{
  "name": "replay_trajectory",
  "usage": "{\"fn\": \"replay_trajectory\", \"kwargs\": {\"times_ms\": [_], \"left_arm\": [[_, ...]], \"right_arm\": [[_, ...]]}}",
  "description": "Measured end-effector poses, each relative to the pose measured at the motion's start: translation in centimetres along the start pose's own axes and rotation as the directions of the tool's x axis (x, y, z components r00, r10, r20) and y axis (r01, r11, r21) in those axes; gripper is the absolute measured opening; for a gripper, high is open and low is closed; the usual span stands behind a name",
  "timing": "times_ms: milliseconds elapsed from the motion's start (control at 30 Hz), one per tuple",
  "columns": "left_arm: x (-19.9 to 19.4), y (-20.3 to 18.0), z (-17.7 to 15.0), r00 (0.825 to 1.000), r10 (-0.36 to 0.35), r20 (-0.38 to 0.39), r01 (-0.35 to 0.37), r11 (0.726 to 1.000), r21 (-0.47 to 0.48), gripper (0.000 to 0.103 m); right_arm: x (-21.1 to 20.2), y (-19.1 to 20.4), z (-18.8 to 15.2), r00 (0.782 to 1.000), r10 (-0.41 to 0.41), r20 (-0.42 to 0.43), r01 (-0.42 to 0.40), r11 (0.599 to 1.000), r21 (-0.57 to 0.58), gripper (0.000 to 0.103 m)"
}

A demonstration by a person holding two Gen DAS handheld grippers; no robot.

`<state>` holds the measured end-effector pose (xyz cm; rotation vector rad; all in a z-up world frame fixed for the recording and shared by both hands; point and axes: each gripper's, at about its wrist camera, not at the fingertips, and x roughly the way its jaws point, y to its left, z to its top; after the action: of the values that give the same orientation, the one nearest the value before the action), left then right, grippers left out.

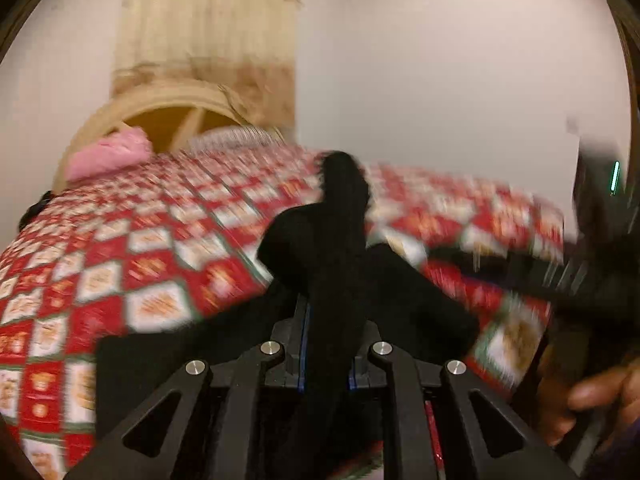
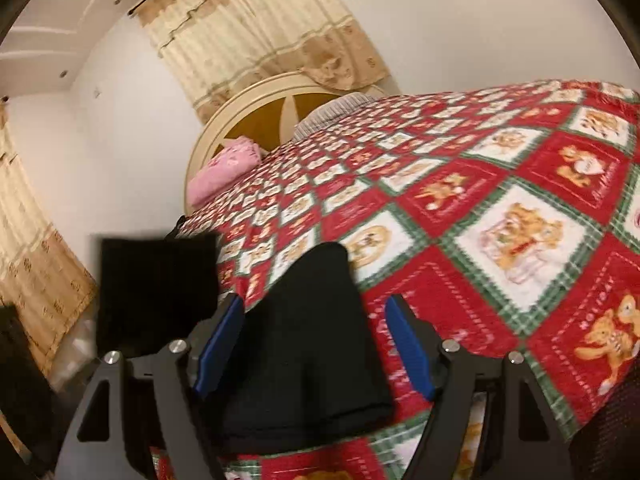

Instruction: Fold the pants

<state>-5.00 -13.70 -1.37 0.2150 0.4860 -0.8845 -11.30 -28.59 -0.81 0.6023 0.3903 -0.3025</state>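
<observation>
1. Two grippers are working over the bedspread (image 2: 460,208), a broad flat surface for laying out the fold.
2. The left gripper (image 1: 326,344) is clenching a bunch of the black pants (image 1: 320,248) — the fabric is rising between its closed fingers and draping onto the bed, apparently lifted to carry a fold over.
3. The right gripper (image 2: 316,344) is standing released — its blue pads (image 2: 412,352) are flanking a folded section of the pants (image 2: 308,344) without pinching it, likely poised to grasp or just let go.
</observation>
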Motion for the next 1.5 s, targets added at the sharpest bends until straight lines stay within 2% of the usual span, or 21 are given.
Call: {"fn": "replay_trajectory", "kwargs": {"times_ms": [100,167,233,300,367,400,433,467,533,567,667,733,800,867,933,967,1100,1200,1267,1367,1500], "left_arm": [[2.3,-0.8,-2.0,0.994,0.016,-0.104,-0.011,0.999,0.047,0.015],[1.7,-1.3,-2.1,0.995,0.026,-0.092,-0.019,0.997,0.079,0.02],[1.5,-1.4,-1.7,0.991,-0.017,-0.13,0.028,0.996,0.086,0.031],[0.3,-0.7,-1.6,0.987,-0.05,-0.153,0.06,0.996,0.061,0.034],[-1.5,0.2,-2.0,0.989,-0.058,-0.136,0.063,0.998,0.031,0.035],[-2.5,1.0,-2.1,0.991,-0.054,-0.126,0.056,0.998,0.014,0.036],[-3.2,1.6,-2.2,0.992,-0.039,-0.118,0.04,0.999,0.001,0.042],[-4.2,2.3,-2.3,0.994,-0.021,-0.104,0.02,1.0,-0.011,0.049],[-6.0,3.7,-2.3,0.997,0.033,-0.068,-0.036,0.999,-0.04,0.055],[-6.7,4.4,-2.3,0.997,0.052,-0.055,-0.056,0.997,-0.058,0.056],[-8.4,6.6,-2.6,0.997,0.065,-0.03,-0.068,0.99,-0.127,0.057],[-8.8,8.3,-2.9,0.994,0.105,-0.038,-0.11,0.978,-0.177,0.057],[-8.4,9.5,-3.3,0.991,0.121,-0.062,-0.132,0.968,-0.213,0.057],[-7.8,10.4,-3.8,0.988,0.13,-0.087,-0.148,0.959,-0.243,0.057],[-7.7,10.9,-4.1,0.986,0.137,-0.094,-0.158,0.949,-0.274,0.057],[-7.6,11.1,-4.2,0.986,0.136,-0.095,-0.158,0.943,-0.291,0.057],[-7.6,12.0,-4.2,0.984,0.147,-0.097,-0.171,0.93,-0.326,0.057],[-7.7,12.4,-4.2,0.982,0.162,-0.101,-0.187,0.923,-0.336,0.057],[-7.7,12.5,-4.2,0.982,0.161,-0.101,-0.186,0.922,-0.34,0.057],[-7.1,12.4,-4.0,0.981,0.164,-0.106,-0.19,0.923,-0.334,0.057],[-5.7,11.8,-4.1,0.976,0.176,-0.127,-0.209,0.925,-0.319,0.057]], "right_arm": [[-0.1,-0.6,0.2,0.999,0.044,-0.003,-0.044,0.998,0.039,0.076],[-0.3,-0.5,0.3,0.997,0.077,-0.003,-0.077,0.996,0.042,0.076],[-0.4,-0.1,0.4,0.994,0.111,-0.002,-0.111,0.993,0.027,0.076],[-0.2,0.4,0.4,0.991,0.136,-0.013,-0.136,0.991,0.016,0.076],[0.0,0.7,0.3,0.99,0.142,-0.027,-0.142,0.99,-0.007,0.076],[0.1,1.2,0.3,0.989,0.141,-0.035,-0.142,0.989,-0.031,0.071],[0.3,1.5,0.3,0.99,0.139,-0.039,-0.141,0.989,-0.051,0.065],[0.6,1.8,0.5,0.99,0.136,-0.045,-0.139,0.988,-0.071,0.065],[1.7,2.4,0.7,0.992,0.104,-0.066,-0.111,0.988,-0.105,0.065],[2.4,2.4,0.7,0.993,0.088,-0.085,-0.097,0.99,-0.106,0.065],[4.4,1.8,0.3,0.98,0.113,-0.166,-0.118,0.993,-0.021,0.065],[4.5,1.4,-0.3,0.976,0.118,-0.184,-0.116,0.993,0.019,0.065],[4.0,1.6,-0.9,0.977,0.108,-0.183,-0.11,0.994,0.002,0.065],[3.6,2.4,-1.6,0.978,0.07,-0.196,-0.086,0.994,-0.073,0.062],[3.7,3.0,-2.0,0.98,0.013,-0.197,-0.043,0.988,-0.148,0.039],[3.9,3.2,-2.2,0.98,-0.023,-0.198,-0.014,0.983,-0.184,0.037],[4.2,3.6,-2.2,0.975,-0.023,-0.222,-0.032,0.971,-0.239,0.024],[3.2,4.5,-1.4,0.983,-0.027,-0.183,-0.034,0.945,-0.325,0.023],[2.3,4.4,-0.7,0.989,-0.018,-0.148,-0.034,0.94,-0.34,0.023],[1.9,3.7,0.1,0.99,-0.058,-0.128,0.008,0.934,-0.357,0.023],[3.1,0.8,-0.5,0.98,-0.103,-0.168,0.046,0.949,-0.311,0.025]]}}
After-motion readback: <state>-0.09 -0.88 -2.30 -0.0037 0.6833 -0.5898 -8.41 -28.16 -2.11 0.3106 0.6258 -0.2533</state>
